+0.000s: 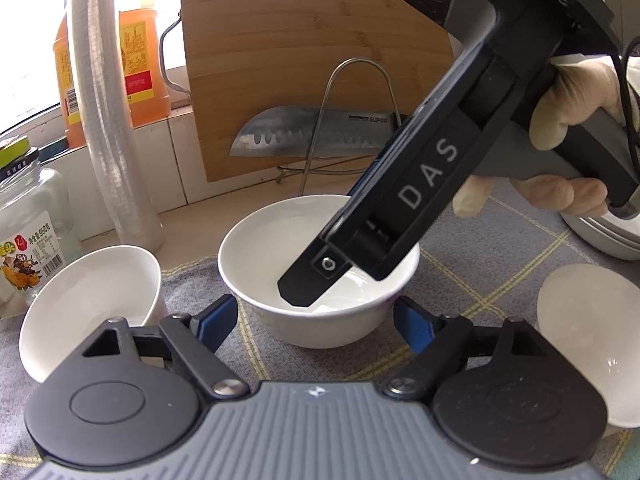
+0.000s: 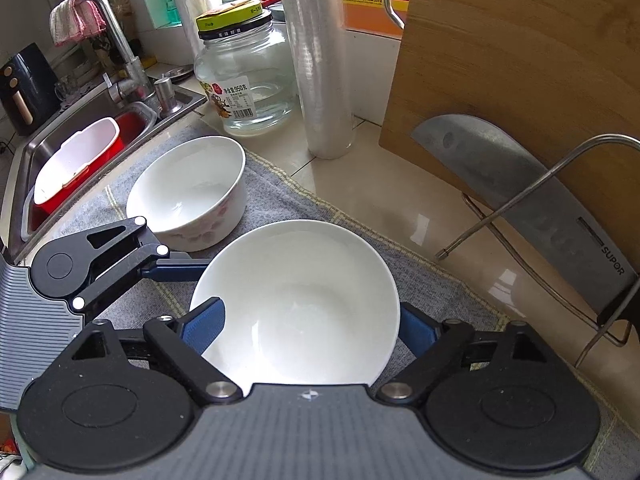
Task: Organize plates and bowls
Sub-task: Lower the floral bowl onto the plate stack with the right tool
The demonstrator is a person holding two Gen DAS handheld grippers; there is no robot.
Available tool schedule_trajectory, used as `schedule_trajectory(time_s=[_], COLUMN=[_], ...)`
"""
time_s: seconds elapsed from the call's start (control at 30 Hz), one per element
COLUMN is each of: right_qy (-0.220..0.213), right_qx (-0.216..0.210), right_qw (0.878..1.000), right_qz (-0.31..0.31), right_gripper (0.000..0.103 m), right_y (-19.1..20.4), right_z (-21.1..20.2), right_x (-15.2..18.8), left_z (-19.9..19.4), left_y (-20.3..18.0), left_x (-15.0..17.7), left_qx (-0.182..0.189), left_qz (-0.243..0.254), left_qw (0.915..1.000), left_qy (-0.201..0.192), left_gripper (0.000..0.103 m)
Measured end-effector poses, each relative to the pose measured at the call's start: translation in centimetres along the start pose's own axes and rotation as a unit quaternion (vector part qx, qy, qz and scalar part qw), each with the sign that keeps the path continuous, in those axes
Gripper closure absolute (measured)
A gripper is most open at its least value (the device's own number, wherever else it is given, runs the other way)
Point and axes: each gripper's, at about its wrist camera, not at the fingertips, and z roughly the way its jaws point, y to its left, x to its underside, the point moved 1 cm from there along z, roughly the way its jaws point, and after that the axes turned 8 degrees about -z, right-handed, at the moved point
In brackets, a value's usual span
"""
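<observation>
The plain white bowl [image 2: 296, 304] sits mid-cloth on the worktop, directly between the wide right claw [image 2: 310, 328] and its pads; the left claw [image 1: 316, 326], also wide, waits just beside.

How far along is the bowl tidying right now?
Done: possibly one stack of white dishes at the right edge. In hand: the right tool straddles the centre bowl, jaws wide, bowl sitting on the grey cloth; the left tool is open. Left: that bowl, the flowered bowl and a third dish, all loose.
</observation>
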Motion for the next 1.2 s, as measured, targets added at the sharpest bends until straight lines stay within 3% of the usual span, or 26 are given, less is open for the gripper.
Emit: schedule_trajectory(time_s=[0.6,1.2], right_qy=[-0.002,-0.037], right_qx=[0.013,0.03], right_qw=[1.0,0.999], right_qz=[-0.007,-0.016], right_gripper=[0.013,0.013], right_y=[0.7,5.1], right_z=[-1.0,-8.3], right_x=[-0.1,2.1], left_z=[-1.1,-7.3], left_y=[-1.0,-4.7], left_x=[-1.2,-1.8], left_qx=[-0.001,0.013], left_qz=[0.02,0.039], left_qw=[0.9998,0.9992], left_qy=[0.002,-0.001], left_gripper=[0.019,0.019])
